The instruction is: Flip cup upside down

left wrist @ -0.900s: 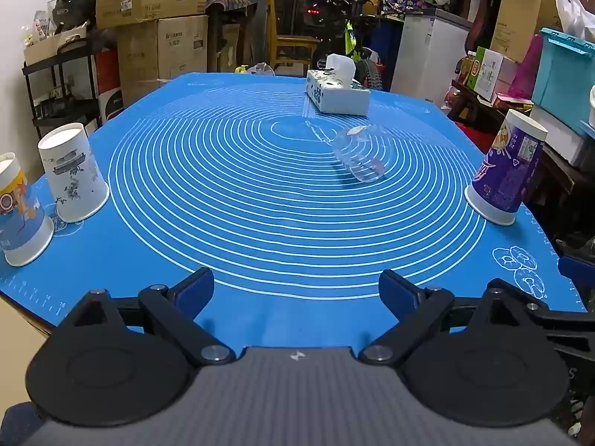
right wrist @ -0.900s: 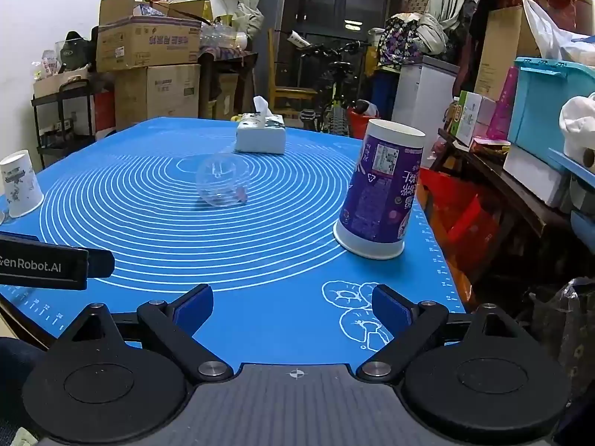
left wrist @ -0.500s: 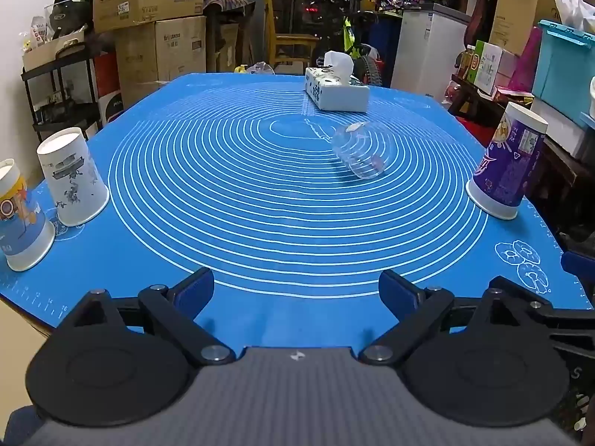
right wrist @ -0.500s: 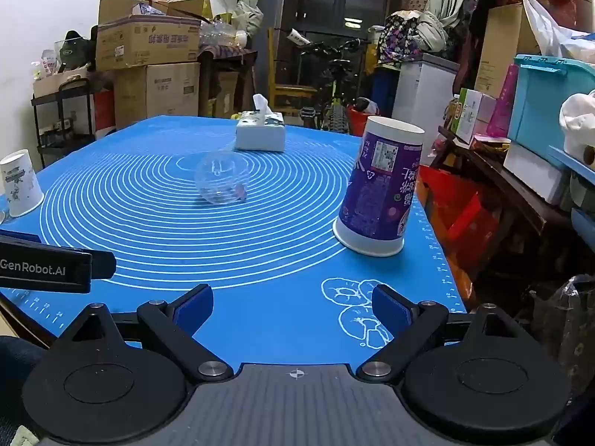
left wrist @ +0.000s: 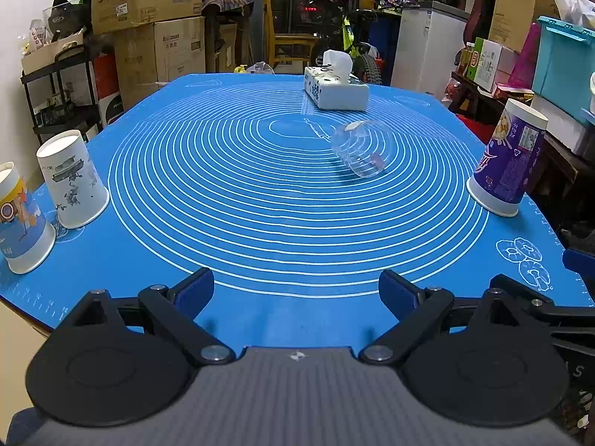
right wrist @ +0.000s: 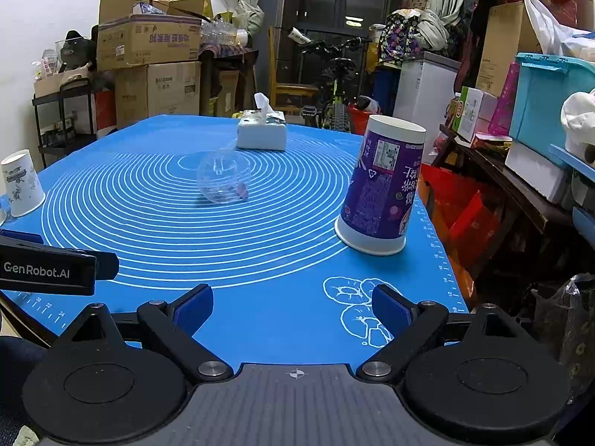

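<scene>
A clear plastic cup [left wrist: 359, 150] lies on its side near the middle of the blue mat [left wrist: 260, 200]; it also shows in the right wrist view [right wrist: 223, 178]. A purple paper cup [left wrist: 507, 158] stands upside down at the mat's right edge, close ahead in the right wrist view [right wrist: 383, 186]. A white printed cup [left wrist: 70, 180] and a blue-and-orange cup [left wrist: 18, 223] stand upside down at the left edge. My left gripper [left wrist: 297, 290] is open and empty over the near edge. My right gripper [right wrist: 292, 306] is open and empty, below and left of the purple cup.
A white tissue box [left wrist: 334, 89] sits at the mat's far side. Beyond the right edge are a low dark shelf [right wrist: 498, 171] with boxes and a teal bin [right wrist: 550, 100]. Cardboard boxes [left wrist: 148, 11] and a rack stand far left.
The left wrist view has tilted slightly, so the mat and cups sit a little differently in frame. The right gripper has barely moved. Both stay open; the cups have not moved.
</scene>
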A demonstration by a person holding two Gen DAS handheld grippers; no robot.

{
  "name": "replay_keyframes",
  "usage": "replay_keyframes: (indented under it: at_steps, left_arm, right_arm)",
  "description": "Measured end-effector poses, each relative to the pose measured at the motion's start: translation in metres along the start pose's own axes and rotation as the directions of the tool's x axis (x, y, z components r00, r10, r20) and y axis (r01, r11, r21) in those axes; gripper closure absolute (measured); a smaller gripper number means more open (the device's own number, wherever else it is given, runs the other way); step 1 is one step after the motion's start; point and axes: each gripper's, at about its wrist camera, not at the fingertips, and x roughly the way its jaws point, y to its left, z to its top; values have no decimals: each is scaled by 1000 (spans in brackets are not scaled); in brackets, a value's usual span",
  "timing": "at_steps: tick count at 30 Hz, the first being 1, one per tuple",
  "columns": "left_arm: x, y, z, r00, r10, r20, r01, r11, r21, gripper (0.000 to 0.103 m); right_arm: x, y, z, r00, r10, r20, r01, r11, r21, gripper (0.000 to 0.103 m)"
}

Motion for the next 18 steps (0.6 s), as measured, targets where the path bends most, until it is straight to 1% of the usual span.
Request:
replay_keyframes:
  at_steps: [18]
  left_arm:
    - [0,-1,0,1000,10,-1,-10,1000,15,8]
  right_arm:
    - [-1,-1,1,1000,-3,6,3,1000,5,10]
